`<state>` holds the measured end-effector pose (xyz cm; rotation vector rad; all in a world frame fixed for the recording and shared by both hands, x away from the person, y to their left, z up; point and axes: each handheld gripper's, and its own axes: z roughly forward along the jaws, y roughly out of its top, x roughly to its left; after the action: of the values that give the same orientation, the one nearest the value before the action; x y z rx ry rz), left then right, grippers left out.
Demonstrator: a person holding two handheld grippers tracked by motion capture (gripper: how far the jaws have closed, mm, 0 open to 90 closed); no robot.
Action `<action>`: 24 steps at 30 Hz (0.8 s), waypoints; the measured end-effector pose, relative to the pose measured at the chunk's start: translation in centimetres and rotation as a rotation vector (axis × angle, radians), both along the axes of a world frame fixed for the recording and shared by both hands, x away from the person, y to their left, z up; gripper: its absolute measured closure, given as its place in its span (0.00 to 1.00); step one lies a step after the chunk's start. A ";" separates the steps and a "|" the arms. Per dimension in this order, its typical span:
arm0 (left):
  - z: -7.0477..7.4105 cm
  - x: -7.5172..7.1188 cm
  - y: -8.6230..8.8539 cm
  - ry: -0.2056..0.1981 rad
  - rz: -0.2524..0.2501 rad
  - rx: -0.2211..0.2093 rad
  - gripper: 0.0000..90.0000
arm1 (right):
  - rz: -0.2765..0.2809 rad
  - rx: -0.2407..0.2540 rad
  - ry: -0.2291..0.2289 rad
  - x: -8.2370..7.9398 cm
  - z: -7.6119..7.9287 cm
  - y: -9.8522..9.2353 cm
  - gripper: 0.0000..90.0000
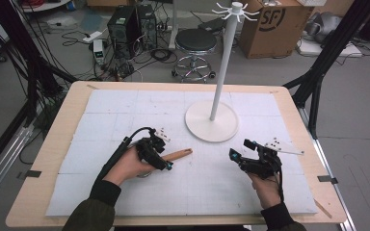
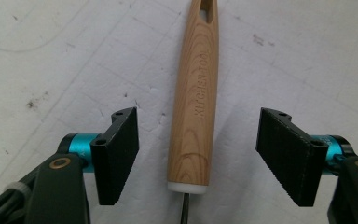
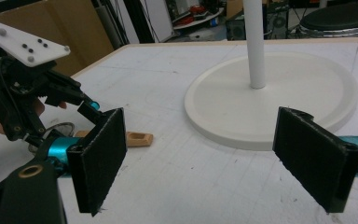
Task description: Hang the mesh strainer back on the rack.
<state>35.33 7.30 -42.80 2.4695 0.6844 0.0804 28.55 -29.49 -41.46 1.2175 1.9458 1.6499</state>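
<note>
While my left tongs (image 2: 196, 156) stand wide open and hold nothing, the wooden handle (image 2: 198, 98) lies flat on the bench (image 1: 53, 144) squarely between their two pads, touching neither. Its long axis runs straight away from me, in line with the tongs, so I judge that a plain closing of the jaws would catch it across its width near the white collar at the near end. Past that collar a thin dark shank runs back under the tongs; what it ends in I cannot tell.

My right tongs (image 3: 214, 158) are just as far open and empty, and sit well apart from the handle, so the left hand (image 1: 130, 166) is clearly the nearer one.

The left gripper view alone gives the letters pressed into the wood and the slot at the far tip. The right gripper view gives that tip from the side, beyond my left tongs. Farther out stands the white stand (image 1: 212, 122), its round base close ahead of the right tongs; the high view adds its hooked top.
</note>
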 end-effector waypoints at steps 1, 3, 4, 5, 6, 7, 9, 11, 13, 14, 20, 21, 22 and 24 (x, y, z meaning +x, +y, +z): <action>-0.2 0.1 0.0 0.010 0.006 0.007 0.36 | -0.001 -0.002 -0.002 0.0 0.0 0.0 0.19; -0.1 0.0 0.0 -0.007 -0.006 0.020 0.38 | -0.002 0.002 0.004 0.0 0.0 0.0 0.19; -0.1 0.0 0.0 -0.020 -0.008 0.030 0.40 | -0.001 0.001 0.003 0.0 0.0 0.0 0.19; -0.2 -0.1 -0.1 -0.024 -0.015 0.032 0.41 | 0.000 0.001 0.004 0.0 0.0 -0.1 0.19; -0.2 -0.2 -0.2 -0.036 -0.020 0.046 0.41 | -0.002 0.003 0.008 0.0 0.0 -0.1 0.19; -0.2 -0.3 -0.3 -0.050 -0.026 0.056 0.41 | -0.002 0.002 0.006 0.1 -0.1 -0.1 0.19; -0.2 -0.4 -0.4 -0.052 -0.025 0.063 0.41 | 0.001 0.004 0.015 0.1 -0.1 -0.1 0.19; -0.2 -0.5 -0.4 -0.058 -0.028 0.067 0.42 | 0.005 -0.003 0.012 0.2 -0.1 0.0 0.19; -0.2 -0.6 -0.4 -0.060 -0.037 0.065 0.44 | 0.004 -0.006 0.011 0.2 -0.2 0.0 0.19; -0.1 -0.6 -0.4 -0.059 -0.046 0.063 0.48 | 0.002 -0.007 0.011 0.2 -0.2 0.0 0.19; 0.6 -0.5 -1.6 -0.043 -0.119 0.168 0.63 | 0.005 -0.004 0.014 0.1 -0.1 0.0 0.19; 0.6 -0.5 -1.9 -0.037 -0.128 0.184 0.64 | 0.006 -0.003 0.016 0.1 -0.1 0.0 0.20; 0.7 -0.4 -2.1 -0.035 -0.137 0.201 0.66 | 0.004 -0.001 0.013 0.1 -0.1 -0.1 0.20; 0.8 -0.3 -2.3 -0.023 -0.146 0.212 0.68 | 0.003 0.002 0.014 0.0 0.0 -0.2 0.20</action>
<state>34.99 4.98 -41.99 2.7091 0.5060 0.1317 28.55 -29.67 -41.48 1.2311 1.9559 1.6491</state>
